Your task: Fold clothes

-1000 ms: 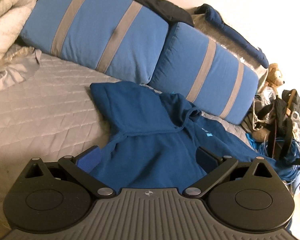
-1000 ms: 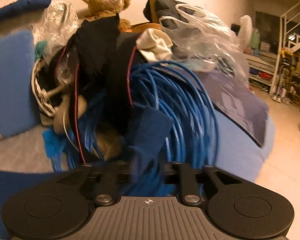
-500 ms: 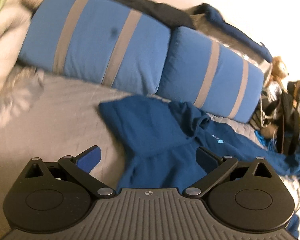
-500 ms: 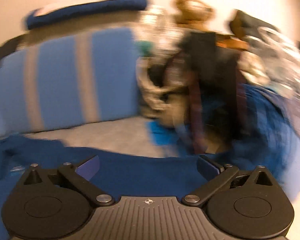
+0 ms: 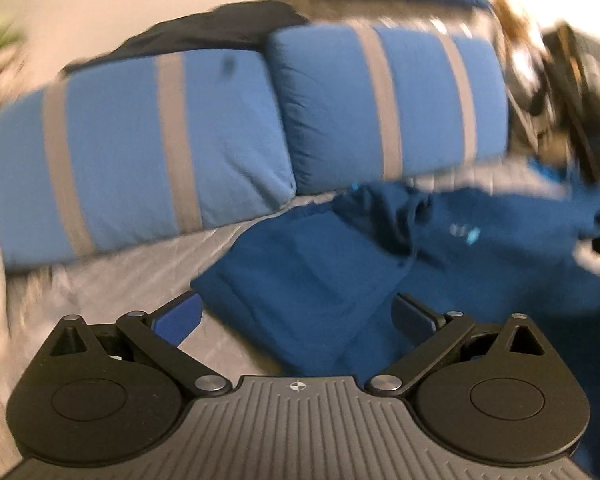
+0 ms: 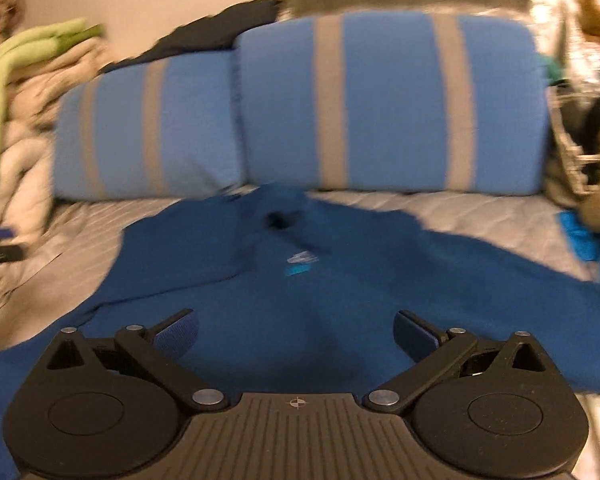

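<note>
Right wrist view: hoodie (image 6: 340, 292) lies spread on the bed (image 6: 460, 212).
Right gripper (image 6: 296, 330) has just opened wide, empty; left gripper (image 5: 296, 314) gapes too; folding can start.

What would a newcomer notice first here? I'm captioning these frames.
The dark blue hoodie sprawled unfolded across the grey quilt, right in front of both open grippers. Behind it, two blue pillows with grey stripes lean against the wall, and a cluttered pile sits at the right.
</note>
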A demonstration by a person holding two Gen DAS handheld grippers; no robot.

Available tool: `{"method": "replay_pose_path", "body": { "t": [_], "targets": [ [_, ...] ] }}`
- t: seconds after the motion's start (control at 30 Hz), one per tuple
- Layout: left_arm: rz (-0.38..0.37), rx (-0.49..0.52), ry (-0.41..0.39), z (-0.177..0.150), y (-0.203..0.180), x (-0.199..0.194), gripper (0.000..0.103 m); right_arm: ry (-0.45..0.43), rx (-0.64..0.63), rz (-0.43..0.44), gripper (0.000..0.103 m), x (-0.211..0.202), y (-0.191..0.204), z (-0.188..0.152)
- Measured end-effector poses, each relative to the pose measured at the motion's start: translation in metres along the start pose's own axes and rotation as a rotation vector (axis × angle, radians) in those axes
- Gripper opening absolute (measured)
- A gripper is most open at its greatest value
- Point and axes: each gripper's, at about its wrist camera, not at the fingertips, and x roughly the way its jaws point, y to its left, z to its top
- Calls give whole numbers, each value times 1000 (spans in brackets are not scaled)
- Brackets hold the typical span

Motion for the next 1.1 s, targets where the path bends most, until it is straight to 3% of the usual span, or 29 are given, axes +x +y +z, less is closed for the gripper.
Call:
{"method": "replay_pose_path", "body": {
  "t": [0.1,0.13,0.3,0.37,0.5,0.53,0.6,0.63,0.73,0.9,1.1],
  "targets": [
    [12,152,21,-1,-20,30,101,32,-3,54,103,13,19,-9],
    [15,191,30,-1,-27,42,95,47,-1,69,103,18,25,-13],
    [-15,357,109,-12,-52,94,87,48,-70,55,102,18,41,-14],
    [-26,398,151,-18,-58,115,71,65,-84,58,102,20,44,-16],
    [-45,421,217,-25,-62,144,52,75,-114,41,102,24,48,-16],
    [-61,418,222,-26,-61,146,44,76,-123,39,102,25,49,-16],
    [-98,406,232,-25,-59,145,17,79,-141,38,102,28,52,-17],
    [-84,409,227,-22,-58,140,10,82,-147,38,102,28,52,-17],
    [-17,405,190,-13,-48,121,8,85,-147,43,101,29,52,-17],
    [111,284,165,-4,4,80,7,88,-139,44,99,28,50,-18],
    [211,206,241,-38,56,53,7,93,-149,48,98,29,52,-18]
  ]
}}
